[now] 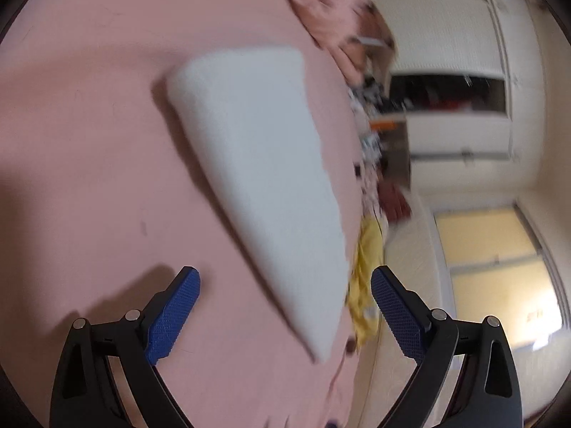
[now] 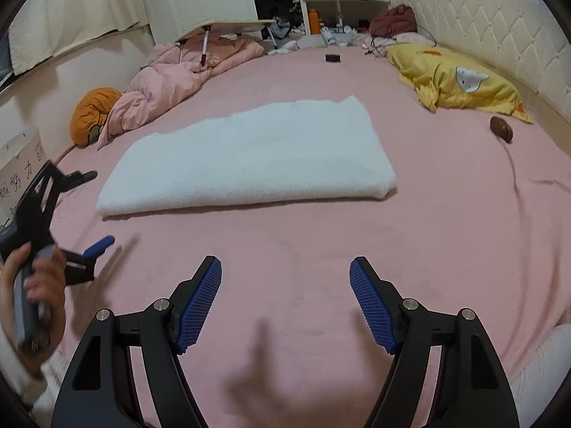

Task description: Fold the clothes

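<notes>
A white fluffy cloth (image 2: 249, 157), folded into a long band, lies flat on the pink bed sheet (image 2: 446, 232). My right gripper (image 2: 285, 267) hovers open above the bare sheet in front of the cloth's near edge, nothing between its blue pads. In the left wrist view, which is rolled and blurred, the white cloth (image 1: 264, 178) runs diagonally ahead of my left gripper (image 1: 285, 278); its jaws stand wide and empty, apart from the cloth. In the right wrist view, a hand holds the left gripper (image 2: 101, 210) left of the cloth's end.
A crumpled pink duvet (image 2: 171, 78) and an orange cushion (image 2: 91, 114) lie at the far left of the bed. A yellow pillow (image 2: 453, 78) and a small brown object (image 2: 501, 128) sit at the right, by the padded headboard (image 2: 499, 35). Clutter lines the far edge.
</notes>
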`<state>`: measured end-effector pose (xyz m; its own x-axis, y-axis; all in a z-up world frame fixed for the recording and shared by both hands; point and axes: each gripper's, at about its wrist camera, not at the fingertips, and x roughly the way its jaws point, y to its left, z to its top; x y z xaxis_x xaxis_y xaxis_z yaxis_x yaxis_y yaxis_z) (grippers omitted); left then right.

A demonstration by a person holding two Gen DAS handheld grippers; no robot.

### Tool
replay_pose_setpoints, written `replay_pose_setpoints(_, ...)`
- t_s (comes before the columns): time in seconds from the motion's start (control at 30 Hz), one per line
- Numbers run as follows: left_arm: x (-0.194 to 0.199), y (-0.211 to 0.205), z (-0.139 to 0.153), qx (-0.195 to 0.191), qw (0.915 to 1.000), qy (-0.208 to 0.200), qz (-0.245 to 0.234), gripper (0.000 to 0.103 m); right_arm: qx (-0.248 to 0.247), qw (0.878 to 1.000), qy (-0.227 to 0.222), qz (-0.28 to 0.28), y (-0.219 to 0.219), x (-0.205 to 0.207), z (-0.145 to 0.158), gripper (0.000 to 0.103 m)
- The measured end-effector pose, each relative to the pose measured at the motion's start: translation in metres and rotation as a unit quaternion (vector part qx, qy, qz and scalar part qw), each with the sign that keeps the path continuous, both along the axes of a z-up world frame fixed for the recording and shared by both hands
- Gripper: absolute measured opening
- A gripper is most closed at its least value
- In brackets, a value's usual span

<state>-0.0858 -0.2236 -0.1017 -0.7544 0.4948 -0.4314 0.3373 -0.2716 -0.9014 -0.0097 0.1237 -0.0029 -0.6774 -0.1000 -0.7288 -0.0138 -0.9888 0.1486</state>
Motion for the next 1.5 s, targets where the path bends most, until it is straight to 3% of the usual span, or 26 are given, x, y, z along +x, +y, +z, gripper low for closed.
replay_pose_setpoints(0.23,-0.038,-0.012,-0.022,-0.015,0.9982,-0.022,0.053,0.093,-0.012,1.0,-0.027,0.006,-0.002,-0.012,-0.014,0.075)
replay_pose_setpoints(0.43,-0.084,-0.012,-0.025,-0.058,0.9973,-0.009,0.044,0.093,-0.032,0.998,-0.047,-0.004,0.005,-0.022,-0.025,0.075)
replay_pose_setpoints(0.57,-0.114,-0.009,-0.025,-0.081,0.996,0.007,0.037,0.102,-0.04,0.997,-0.066,-0.012,0.011,-0.029,-0.036,0.075)
replay_pose_setpoints(0.67,-0.133,-0.005,-0.023,-0.102,0.9944,0.018,0.022,0.102,-0.044,0.996,-0.079,-0.015,0.013,-0.033,-0.042,0.075)
replay_pose_setpoints(0.87,-0.135,0.008,-0.02,-0.157,0.987,0.032,-0.016,0.102,-0.054,0.995,-0.087,-0.006,0.011,-0.038,-0.046,0.075)
replay_pose_setpoints(1.1,-0.138,0.014,-0.015,-0.189,0.9817,0.024,-0.007,0.102,-0.055,0.995,-0.087,-0.005,0.012,-0.038,-0.047,0.075)
replay_pose_setpoints(1.13,-0.138,0.013,-0.015,-0.189,0.9817,0.021,-0.007,0.1,-0.054,0.995,-0.087,-0.007,0.012,-0.038,-0.047,0.075)
replay_pose_setpoints(1.2,-0.133,0.009,-0.017,-0.197,0.9803,-0.004,0.011,0.078,-0.052,0.995,-0.09,-0.009,0.013,-0.039,-0.048,0.075)
replay_pose_setpoints(1.23,-0.131,0.007,-0.018,-0.205,0.9784,-0.019,0.019,0.049,-0.05,0.995,-0.091,-0.01,0.013,-0.039,-0.047,0.075)
replay_pose_setpoints(1.27,-0.126,0.003,-0.019,-0.206,0.978,-0.022,0.022,0.032,-0.049,0.995,-0.091,-0.011,0.013,-0.04,-0.047,0.075)
replay_pose_setpoints(1.33,-0.117,-0.005,-0.024,-0.194,0.981,-0.003,0.013,0.03,-0.047,0.995,-0.091,-0.011,0.013,-0.041,-0.047,0.075)
replay_pose_setpoints(1.43,-0.117,-0.003,-0.024,-0.222,0.9751,0.0,-0.003,0.029,-0.039,0.995,-0.09,-0.009,0.012,-0.044,-0.047,0.075)
replay_pose_setpoints(1.5,-0.119,-0.003,-0.022,-0.214,0.9768,0.002,-0.005,0.028,-0.04,0.996,-0.083,-0.003,0.011,-0.055,-0.04,0.075)
